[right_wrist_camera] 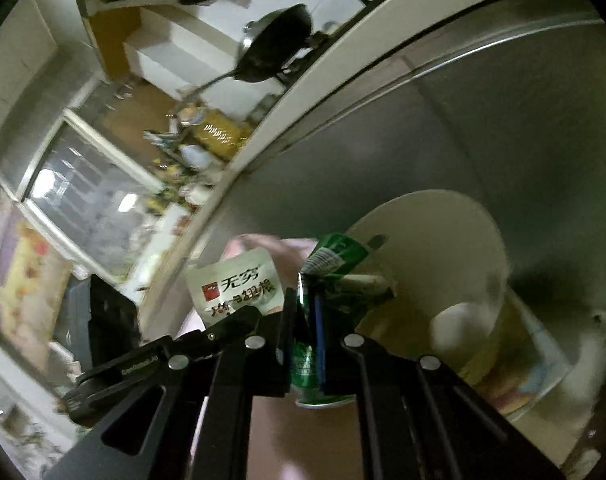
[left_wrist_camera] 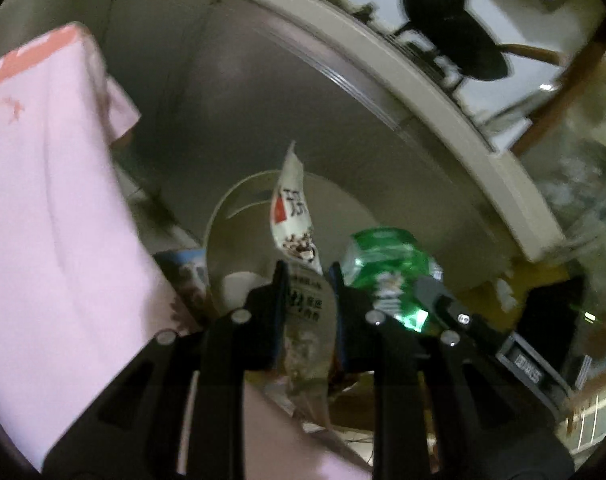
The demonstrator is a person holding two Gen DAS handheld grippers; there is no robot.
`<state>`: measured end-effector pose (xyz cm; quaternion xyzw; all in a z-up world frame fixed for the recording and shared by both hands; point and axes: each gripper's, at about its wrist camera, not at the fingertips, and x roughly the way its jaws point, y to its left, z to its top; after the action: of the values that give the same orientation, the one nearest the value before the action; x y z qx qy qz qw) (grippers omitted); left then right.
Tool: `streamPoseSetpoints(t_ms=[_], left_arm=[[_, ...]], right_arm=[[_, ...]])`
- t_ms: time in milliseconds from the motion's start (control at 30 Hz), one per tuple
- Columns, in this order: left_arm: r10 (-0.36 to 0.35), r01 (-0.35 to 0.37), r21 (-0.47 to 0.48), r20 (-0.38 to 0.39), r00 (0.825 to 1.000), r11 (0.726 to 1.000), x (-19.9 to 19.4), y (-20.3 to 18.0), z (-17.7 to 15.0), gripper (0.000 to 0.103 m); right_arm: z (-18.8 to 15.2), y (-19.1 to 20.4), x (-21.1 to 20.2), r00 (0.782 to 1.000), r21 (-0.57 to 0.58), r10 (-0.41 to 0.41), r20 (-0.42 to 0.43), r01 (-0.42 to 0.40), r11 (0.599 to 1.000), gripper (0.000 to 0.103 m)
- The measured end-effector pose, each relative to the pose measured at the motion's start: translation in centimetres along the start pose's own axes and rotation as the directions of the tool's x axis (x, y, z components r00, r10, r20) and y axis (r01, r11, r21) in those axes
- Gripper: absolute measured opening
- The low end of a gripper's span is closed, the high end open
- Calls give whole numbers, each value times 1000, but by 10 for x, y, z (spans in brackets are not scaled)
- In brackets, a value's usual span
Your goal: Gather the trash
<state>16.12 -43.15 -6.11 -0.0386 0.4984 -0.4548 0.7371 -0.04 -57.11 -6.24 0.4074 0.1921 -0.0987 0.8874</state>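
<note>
My left gripper (left_wrist_camera: 306, 276): matte black linkage arms, round silver pivot screws, dark fingers with blue-edged pads. My right gripper (right_wrist_camera: 303, 304): same black frame, silver screws, blue pad edge. I wear a pink garment (left_wrist_camera: 43, 184) with coral print.

A: What is standing upright at centre?

B: A white crinkled plastic snack wrapper (left_wrist_camera: 293, 216) with a red square logo and dark printed characters, its torn tip pointing up.

A: And just beside it?

B: A crushed green plastic bottle (left_wrist_camera: 383, 264), lying tilted. Both are hanging over a round white plastic bin (right_wrist_camera: 435, 256), which is already holding a pale crumpled lump.
</note>
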Motion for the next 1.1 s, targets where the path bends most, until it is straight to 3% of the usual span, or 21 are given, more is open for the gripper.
streamPoseSetpoints(t_ms=[100, 167, 233, 400, 500, 567, 700, 800, 933, 1100], left_arm=[[5, -10, -63, -84, 996, 998, 19, 10, -3, 21], [-3, -1, -59, -69, 998, 998, 13, 12, -5, 21], [20, -21, -27, -46, 999, 999, 1, 7, -5, 21], [6, -6, -6, 31, 1000, 1000, -33, 1, -3, 23], [-13, 14, -19, 37, 999, 1000, -47, -3, 0, 23], [-32, 33, -16, 77, 997, 999, -70, -2, -5, 23], [0, -5, 29, 172, 985, 1000, -128, -1, -23, 23], [43, -61, 75, 223, 974, 995, -180, 8, -42, 23], [116, -155, 109, 301, 947, 982, -263, 24, -65, 23], [123, -186, 122, 400, 908, 975, -359, 30, -96, 23]], right_arm=[[-5, -4, 6, 1000, 27, 8, -21, -7, 1000, 17], [-11, -2, 4, 1000, 26, 16, -5, -16, 1000, 38], [-14, 3, -4, 1000, 6, 16, 18, -16, 1000, 49], [-18, 25, -13, 998, -57, 20, 57, -17, 998, 49], [-13, 32, -20, 998, -40, 8, 66, -6, 999, 49], [-15, 41, -34, 995, -64, 20, 98, -14, 998, 49], [-23, 64, -53, 991, -101, 53, 125, -41, 994, 49], [-24, 90, -65, 985, -150, 104, 135, -83, 985, 49], [-16, 131, -90, 962, -201, 226, 151, -194, 960, 49], [-14, 186, -130, 915, -261, 377, 145, -332, 906, 49]])
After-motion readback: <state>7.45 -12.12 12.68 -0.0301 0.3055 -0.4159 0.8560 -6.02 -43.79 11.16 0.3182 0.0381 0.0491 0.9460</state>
